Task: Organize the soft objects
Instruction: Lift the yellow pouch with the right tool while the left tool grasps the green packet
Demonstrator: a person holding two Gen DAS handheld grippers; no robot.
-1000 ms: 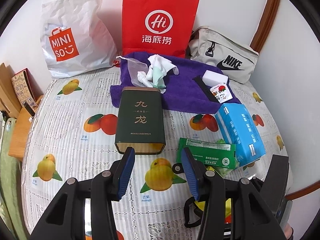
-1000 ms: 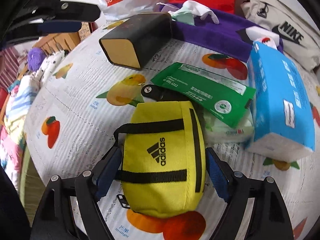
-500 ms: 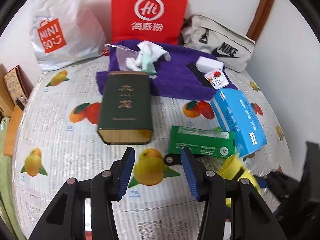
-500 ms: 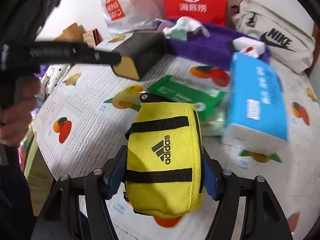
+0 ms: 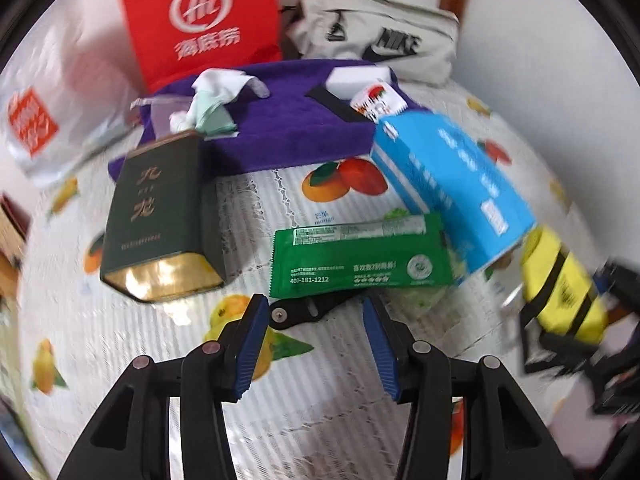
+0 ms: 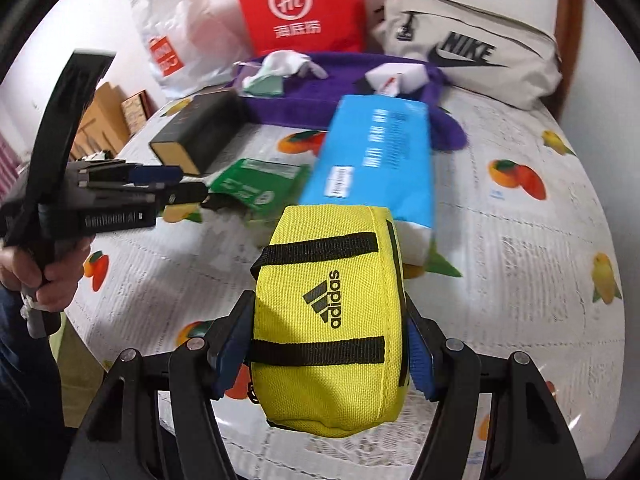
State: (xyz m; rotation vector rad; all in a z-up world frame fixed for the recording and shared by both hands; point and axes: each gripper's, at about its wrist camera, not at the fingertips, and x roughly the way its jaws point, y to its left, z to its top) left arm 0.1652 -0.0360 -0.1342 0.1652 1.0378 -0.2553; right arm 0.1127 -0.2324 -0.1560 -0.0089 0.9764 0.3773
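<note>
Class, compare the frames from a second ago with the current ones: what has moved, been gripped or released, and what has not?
The right gripper has just closed its jaws on the yellow pouch and lifted it off the table. The left gripper, jaws open and empty, moved in toward the green packet. The other items stayed put.

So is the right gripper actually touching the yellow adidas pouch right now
Touching. In the right wrist view both blue pads of the right gripper press against the sides of the yellow adidas pouch, which hangs between them, lifted clear of the table.

Yellow pouch point(image 6: 328, 320) — "adidas"; grey bag point(image 6: 472, 60) — "NIKE"; red bag point(image 6: 298, 4) — "Hi"; green packet point(image 5: 356, 256) — "400-181-1212".
</note>
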